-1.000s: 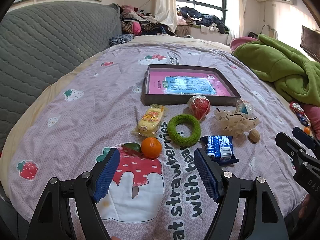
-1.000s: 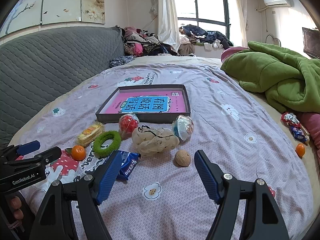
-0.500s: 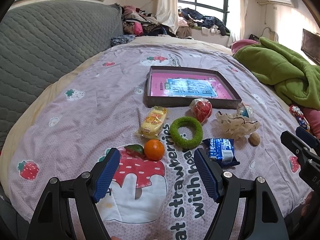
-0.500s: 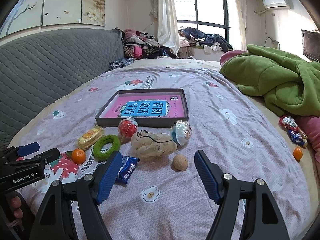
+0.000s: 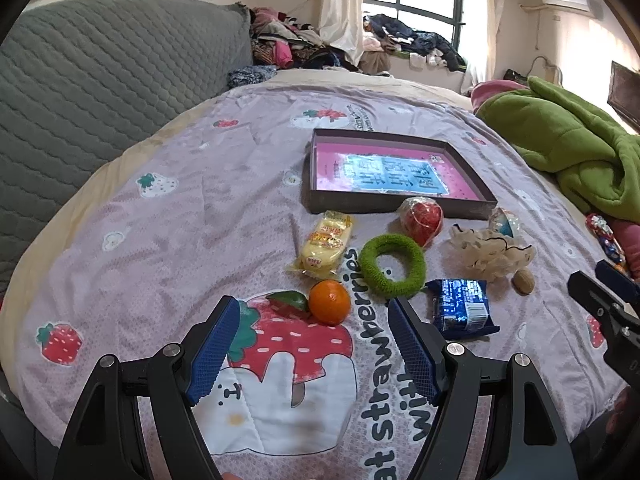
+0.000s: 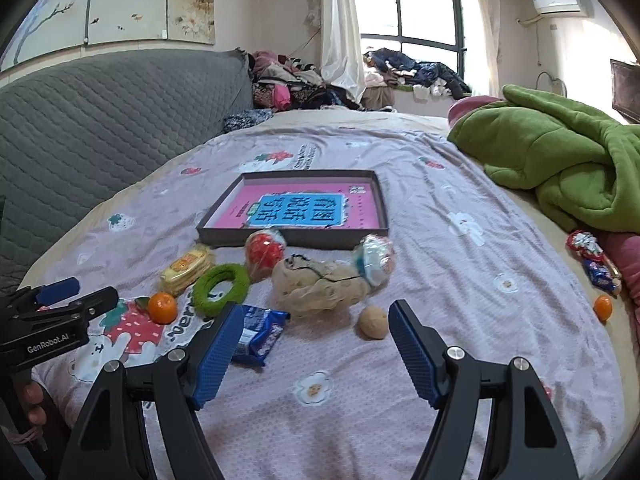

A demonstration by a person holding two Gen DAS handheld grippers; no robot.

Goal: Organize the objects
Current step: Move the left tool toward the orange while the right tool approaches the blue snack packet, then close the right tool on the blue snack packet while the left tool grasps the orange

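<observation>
Small round orange mandarin [image 5: 329, 302] on bed quilt, just ahead of left tool [image 5: 314, 344], slightly right of its centreline. Left tool wide, empty; nearer than right tool [image 6: 316, 346], also wide, empty.

Two low, near wrist views facing up the bed [image 5: 168, 216], both sharing the tray [image 5: 394, 206].
</observation>
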